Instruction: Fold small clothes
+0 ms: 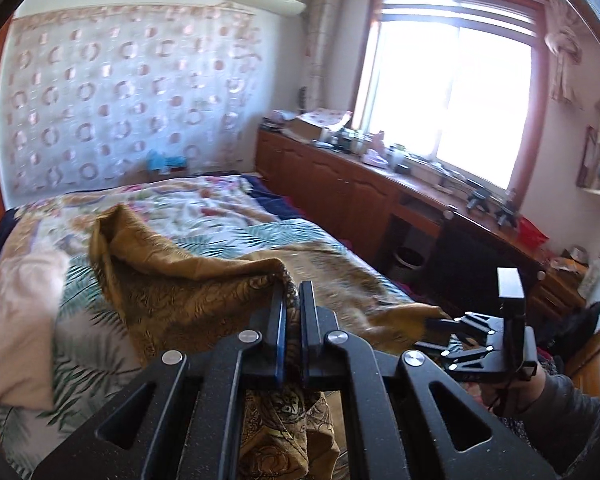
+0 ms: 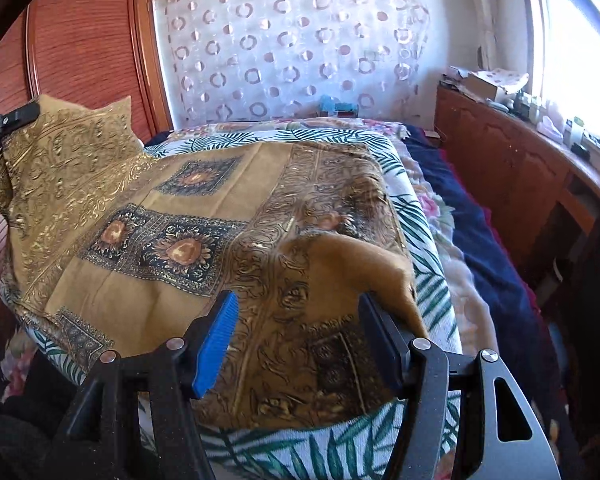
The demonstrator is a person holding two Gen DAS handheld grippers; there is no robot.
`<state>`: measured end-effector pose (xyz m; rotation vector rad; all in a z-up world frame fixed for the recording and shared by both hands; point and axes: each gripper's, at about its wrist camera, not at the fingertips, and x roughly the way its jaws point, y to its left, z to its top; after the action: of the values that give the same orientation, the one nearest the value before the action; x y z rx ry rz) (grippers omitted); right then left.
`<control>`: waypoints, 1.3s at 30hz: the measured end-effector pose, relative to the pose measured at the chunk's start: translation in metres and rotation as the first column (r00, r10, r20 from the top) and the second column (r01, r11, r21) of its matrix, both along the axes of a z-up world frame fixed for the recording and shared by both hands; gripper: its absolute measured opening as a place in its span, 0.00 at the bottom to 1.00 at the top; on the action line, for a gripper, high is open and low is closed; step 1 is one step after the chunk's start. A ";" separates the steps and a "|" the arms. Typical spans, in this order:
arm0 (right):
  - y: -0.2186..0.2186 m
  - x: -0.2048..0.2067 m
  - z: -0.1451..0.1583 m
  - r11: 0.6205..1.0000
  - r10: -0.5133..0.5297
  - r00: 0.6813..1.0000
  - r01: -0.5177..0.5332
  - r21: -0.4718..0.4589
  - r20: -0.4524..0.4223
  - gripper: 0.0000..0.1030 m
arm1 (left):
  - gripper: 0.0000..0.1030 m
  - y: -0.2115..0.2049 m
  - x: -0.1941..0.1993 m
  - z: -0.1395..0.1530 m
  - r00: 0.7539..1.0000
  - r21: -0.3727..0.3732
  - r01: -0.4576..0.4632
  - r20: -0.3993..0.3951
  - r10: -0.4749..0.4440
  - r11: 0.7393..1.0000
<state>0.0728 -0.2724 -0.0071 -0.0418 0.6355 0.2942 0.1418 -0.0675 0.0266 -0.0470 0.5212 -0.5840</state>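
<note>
Fabric fills both views: the brown patterned cloth (image 2: 204, 216) lies spread over the leaf-print bedspread (image 2: 420, 216), taking up the middle of the right wrist frame. Left gripper (image 1: 292, 300), lower centre of its own frame, has its jaws pinched tight on a raised corner of that cloth, which drapes away toward the upper left. Right gripper (image 2: 296, 312) sits at the bottom of its frame, jaws standing wide with nothing pinched between them; a folded-over flap of cloth lies against the right finger (image 2: 380, 340). Window (image 1: 452, 92) glares at upper right.
</note>
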 end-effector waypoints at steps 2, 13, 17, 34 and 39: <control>-0.001 -0.003 -0.001 1.000 0.001 1.000 -0.001 0.004 0.003 0.63 | 0.06 -0.014 0.001 0.006 1.000 0.000 0.029 0.004 -0.029 1.000; -0.013 -0.019 0.005 0.999 -0.024 0.999 0.023 0.032 0.046 0.63 | 0.06 -0.083 0.011 0.027 0.986 0.055 0.165 0.023 -0.166 0.985; -0.016 -0.024 0.003 0.999 -0.040 0.998 0.038 0.036 0.057 0.63 | 0.06 -0.104 0.015 0.025 0.980 0.062 0.199 0.003 -0.199 0.978; -0.026 -0.025 0.009 0.997 -0.079 0.994 0.077 0.026 0.079 0.63 | 0.53 -0.104 0.011 0.007 0.983 0.109 0.181 -0.032 -0.179 0.977; -0.021 -0.023 0.012 0.998 -0.069 0.993 0.068 0.017 0.091 0.63 | 0.78 -0.071 0.009 -0.012 0.991 0.105 0.119 -0.067 -0.113 0.987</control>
<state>0.0497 -0.2939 0.0047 -0.0201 0.5429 0.2288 0.1511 -0.1385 0.0143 0.0699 0.6172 -0.6687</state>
